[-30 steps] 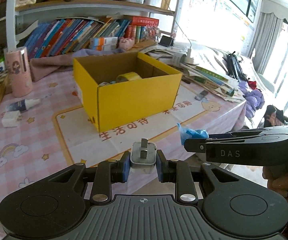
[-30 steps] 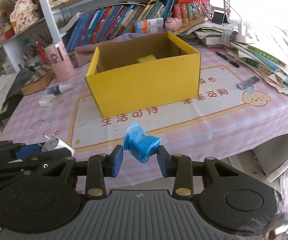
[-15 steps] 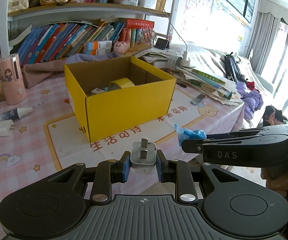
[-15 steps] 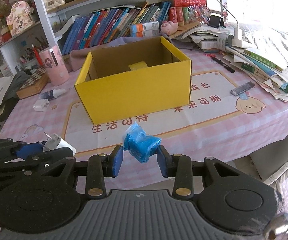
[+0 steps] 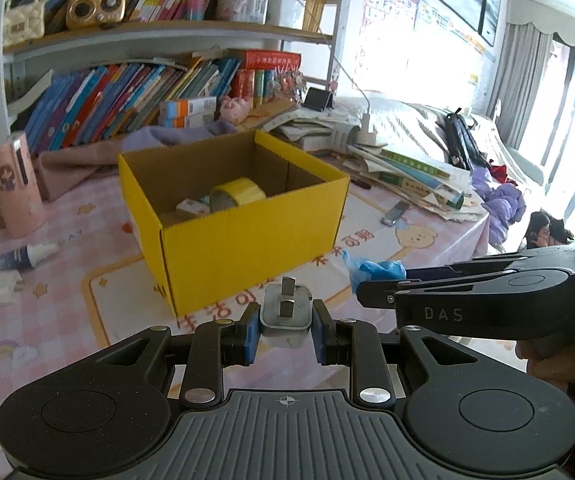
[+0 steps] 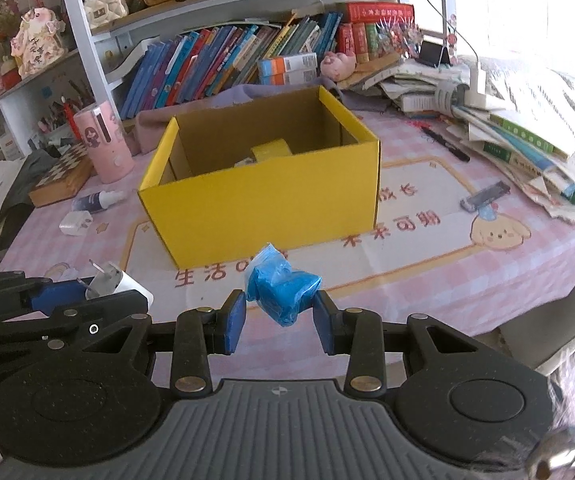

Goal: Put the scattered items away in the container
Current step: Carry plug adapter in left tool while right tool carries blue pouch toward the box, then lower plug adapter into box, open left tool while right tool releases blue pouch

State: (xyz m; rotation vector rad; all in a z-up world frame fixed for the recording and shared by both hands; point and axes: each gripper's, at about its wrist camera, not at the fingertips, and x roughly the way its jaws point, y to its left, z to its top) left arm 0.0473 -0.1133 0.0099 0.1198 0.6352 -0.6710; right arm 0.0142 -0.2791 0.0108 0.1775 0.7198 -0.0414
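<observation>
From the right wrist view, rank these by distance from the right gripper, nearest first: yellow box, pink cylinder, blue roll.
1. Blue roll: clamped in the right gripper.
2. Yellow box: straight ahead, mid-table.
3. Pink cylinder: far left, behind the box's left corner.

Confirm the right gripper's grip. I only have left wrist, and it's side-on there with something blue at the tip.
Observer: The right gripper is shut on the blue bag, one pad on each side.
Operator: How does my plug look from the side?
Observer: The plug has a white body. It sticks out ahead of the left gripper, pins forward.
Operator: Anything loose right of the box besides the grey stick?
Observer: A black pen lies flat between the box and the book pile.
</observation>
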